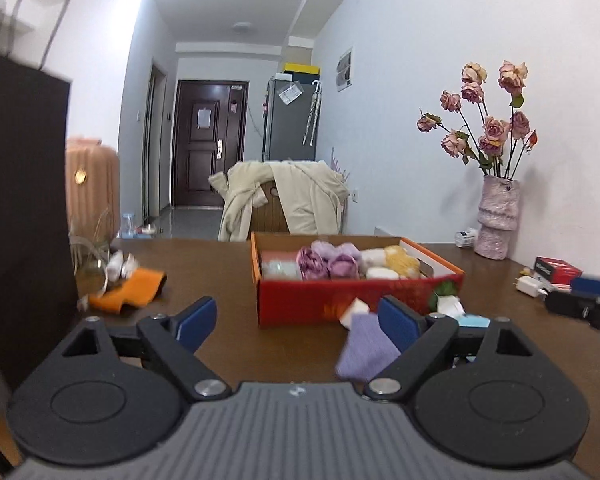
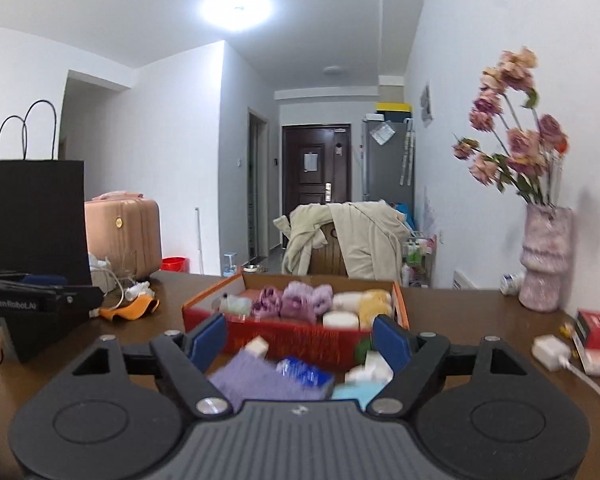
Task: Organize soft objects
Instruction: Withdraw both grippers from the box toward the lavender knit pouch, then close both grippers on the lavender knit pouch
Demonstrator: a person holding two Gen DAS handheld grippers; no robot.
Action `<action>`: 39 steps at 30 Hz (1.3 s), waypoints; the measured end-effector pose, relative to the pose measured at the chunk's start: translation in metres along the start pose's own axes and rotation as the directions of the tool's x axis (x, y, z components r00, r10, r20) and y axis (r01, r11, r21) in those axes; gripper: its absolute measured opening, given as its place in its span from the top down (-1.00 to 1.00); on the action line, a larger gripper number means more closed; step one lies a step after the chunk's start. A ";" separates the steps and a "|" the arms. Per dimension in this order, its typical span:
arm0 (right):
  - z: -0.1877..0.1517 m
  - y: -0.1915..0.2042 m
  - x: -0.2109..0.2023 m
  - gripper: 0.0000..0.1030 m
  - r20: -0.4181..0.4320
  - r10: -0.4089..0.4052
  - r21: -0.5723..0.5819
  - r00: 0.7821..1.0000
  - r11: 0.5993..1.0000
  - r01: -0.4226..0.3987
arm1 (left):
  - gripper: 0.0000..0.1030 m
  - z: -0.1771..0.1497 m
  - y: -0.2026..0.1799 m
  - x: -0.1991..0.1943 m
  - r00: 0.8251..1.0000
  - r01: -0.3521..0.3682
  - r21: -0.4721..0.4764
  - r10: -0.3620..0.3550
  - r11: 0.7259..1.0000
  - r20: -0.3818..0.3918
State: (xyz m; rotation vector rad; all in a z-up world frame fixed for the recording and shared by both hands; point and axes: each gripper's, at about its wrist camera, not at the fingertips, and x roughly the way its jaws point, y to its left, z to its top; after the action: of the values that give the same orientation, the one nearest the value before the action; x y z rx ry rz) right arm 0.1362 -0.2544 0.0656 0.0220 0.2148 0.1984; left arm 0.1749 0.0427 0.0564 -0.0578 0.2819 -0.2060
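Hovering level above the table (image 1: pixel 228 272), left gripper (image 1: pixel 296 320) and right gripper (image 2: pixel 300 340) face the red box (image 1: pixel 356 296); fingers spread, empty.

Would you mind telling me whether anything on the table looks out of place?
Yes: several soft items lie loose on the table in front of the red box rather than inside it, including a purple cloth and a blue packet. An orange cloth lies crumpled further left.
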 end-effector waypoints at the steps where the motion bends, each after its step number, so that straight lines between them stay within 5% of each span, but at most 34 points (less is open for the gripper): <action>1: -0.008 0.001 -0.006 -0.57 -0.006 0.001 0.018 1.000 1.000 -0.001 | -0.75 -0.004 0.000 -0.004 1.000 0.012 -0.013 -0.012 1.000 -0.013; 14: -0.038 0.013 -0.017 -0.60 -0.080 -0.002 0.030 0.997 1.000 0.004 | -0.78 -0.019 -0.002 -0.008 0.999 -0.003 0.028 0.004 1.000 -0.037; 23: -0.045 -0.003 0.035 -0.60 -0.201 0.034 0.130 0.979 0.991 -0.008 | -0.78 -0.034 -0.012 0.069 0.974 0.010 0.072 0.007 0.997 -0.227; 29: -0.044 -0.023 0.089 -0.51 -0.277 0.060 0.254 0.959 0.967 0.013 | -0.75 -0.025 -0.015 0.132 0.949 0.116 0.002 -0.110 0.993 -0.294; 39: -0.054 -0.037 0.156 -0.22 -0.324 0.112 0.376 0.939 0.927 0.019 | 0.16 -0.029 0.000 0.199 0.872 0.258 -0.265 -0.342 0.929 -0.349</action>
State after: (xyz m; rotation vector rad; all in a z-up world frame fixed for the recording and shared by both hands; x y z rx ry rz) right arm 0.2815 -0.2596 -0.0213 0.3768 0.5980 0.2066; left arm 0.3536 -0.0002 -0.0253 -0.2755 0.6967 -0.5030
